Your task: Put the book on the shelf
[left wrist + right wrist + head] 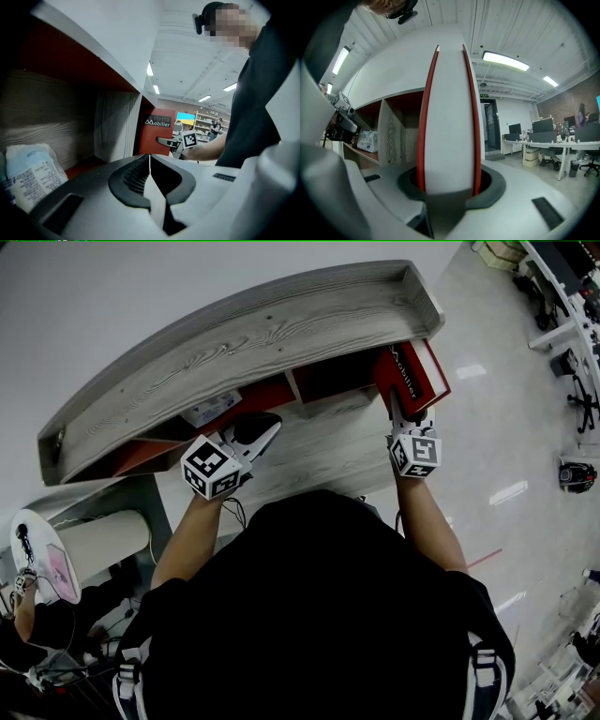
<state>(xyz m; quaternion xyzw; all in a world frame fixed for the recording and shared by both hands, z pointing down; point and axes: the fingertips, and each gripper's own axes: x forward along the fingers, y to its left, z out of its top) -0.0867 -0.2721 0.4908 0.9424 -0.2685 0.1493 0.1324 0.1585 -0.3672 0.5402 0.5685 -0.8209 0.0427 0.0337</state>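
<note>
A red book (412,376) with white print stands upright at the right end of the grey wooden shelf (244,334), at the mouth of its rightmost red-lined compartment. My right gripper (411,413) is shut on the book's lower edge. In the right gripper view the book's (449,117) white page edge rises between the jaws. My left gripper (255,432) is shut on nothing, in front of the middle compartment. From the left gripper view, the book (157,133) and the right gripper (180,140) show beyond the closed left gripper (150,161).
A white printed packet (211,409) lies in the left compartment, close to my left gripper. A wooden divider (117,131) separates the compartments. A round white table (42,554) stands at lower left. Office desks and chairs (553,150) stand off to the right.
</note>
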